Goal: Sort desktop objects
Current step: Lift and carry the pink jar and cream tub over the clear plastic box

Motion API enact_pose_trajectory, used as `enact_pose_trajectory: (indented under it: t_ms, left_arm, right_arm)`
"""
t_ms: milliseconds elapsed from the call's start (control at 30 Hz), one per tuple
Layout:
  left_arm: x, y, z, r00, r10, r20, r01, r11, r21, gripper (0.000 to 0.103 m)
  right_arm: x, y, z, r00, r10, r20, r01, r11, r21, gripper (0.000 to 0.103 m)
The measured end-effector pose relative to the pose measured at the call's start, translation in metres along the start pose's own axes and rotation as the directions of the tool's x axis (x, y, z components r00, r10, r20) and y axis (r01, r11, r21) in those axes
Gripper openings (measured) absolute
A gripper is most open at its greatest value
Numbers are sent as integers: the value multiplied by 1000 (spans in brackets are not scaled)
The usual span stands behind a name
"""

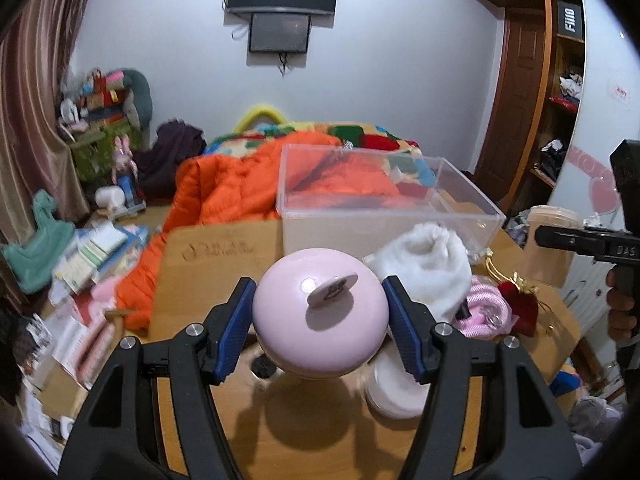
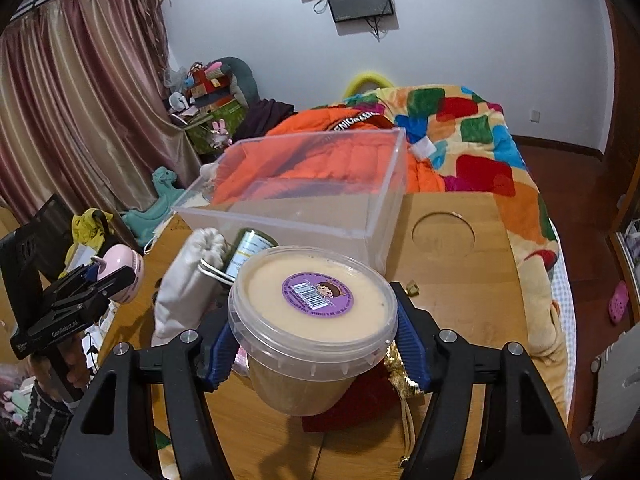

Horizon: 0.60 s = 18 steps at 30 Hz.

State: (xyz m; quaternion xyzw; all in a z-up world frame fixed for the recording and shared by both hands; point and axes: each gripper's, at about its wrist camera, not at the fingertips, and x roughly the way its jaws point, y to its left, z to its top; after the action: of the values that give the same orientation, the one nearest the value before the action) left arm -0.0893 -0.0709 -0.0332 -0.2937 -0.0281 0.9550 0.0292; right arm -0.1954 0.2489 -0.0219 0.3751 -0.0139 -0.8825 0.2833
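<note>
My left gripper [image 1: 320, 316] is shut on a round pink object [image 1: 320, 320] with a small disc on top, held above the wooden table [image 1: 224, 264]. My right gripper [image 2: 314, 344] is shut on a clear plastic tub [image 2: 312, 320] of beige paste with a purple label, lifted above the table. A clear plastic box [image 1: 380, 204] stands behind both; in the right wrist view the box [image 2: 304, 196] looks empty. The pink object shows at the left of the right wrist view [image 2: 120, 276], and the tub at the right of the left wrist view [image 1: 550, 240].
A white fluffy cloth [image 1: 428, 264], a pink coil [image 1: 486, 308], a red velvet pouch [image 1: 520, 304] and a white round lid [image 1: 396, 388] lie on the table. A green can [image 2: 250, 254] and a grey-white glove [image 2: 188, 284] lie by the box. An orange jacket [image 1: 224, 200] lies behind.
</note>
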Motion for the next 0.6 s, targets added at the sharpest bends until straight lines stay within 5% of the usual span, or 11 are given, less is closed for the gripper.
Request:
enact_pose_trajectory:
  t_ms: [600]
  left_arm:
    - [10,1,64,998,34,59,-38,998,58,64]
  right_arm:
    - [-13,8,62,998,17,64,-13,998,-69,64]
